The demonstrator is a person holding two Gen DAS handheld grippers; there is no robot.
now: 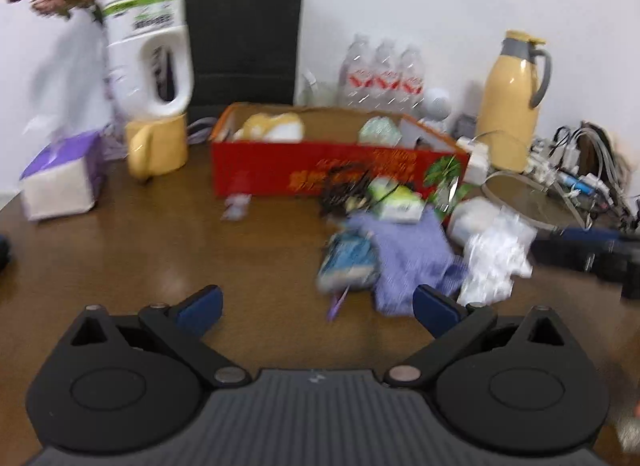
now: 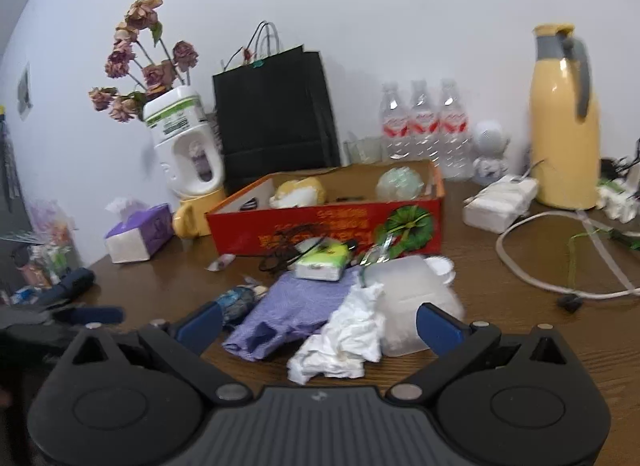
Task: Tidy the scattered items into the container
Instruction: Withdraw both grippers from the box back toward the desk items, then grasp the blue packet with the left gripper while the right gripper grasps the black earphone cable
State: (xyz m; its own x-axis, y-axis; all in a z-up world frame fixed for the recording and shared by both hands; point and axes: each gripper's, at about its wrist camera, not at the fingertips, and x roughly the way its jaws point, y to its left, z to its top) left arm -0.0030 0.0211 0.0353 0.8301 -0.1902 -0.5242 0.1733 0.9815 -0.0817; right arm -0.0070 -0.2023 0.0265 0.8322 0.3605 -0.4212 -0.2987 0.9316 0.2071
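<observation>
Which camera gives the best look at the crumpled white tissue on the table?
The right wrist view: the crumpled white tissue lies sharp and close, just ahead of the open right gripper, beside the purple cloth. In the left wrist view the tissue is off to the right, farther away and smeared by motion blur.

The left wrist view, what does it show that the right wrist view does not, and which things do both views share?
Only the left wrist view shows the open left gripper over bare table. Only the right wrist view shows the open right gripper above the crumpled white paper, and a white cable looping across the table. Both show the red box, the purple cloth, the yellow jug and the black bag.
</observation>
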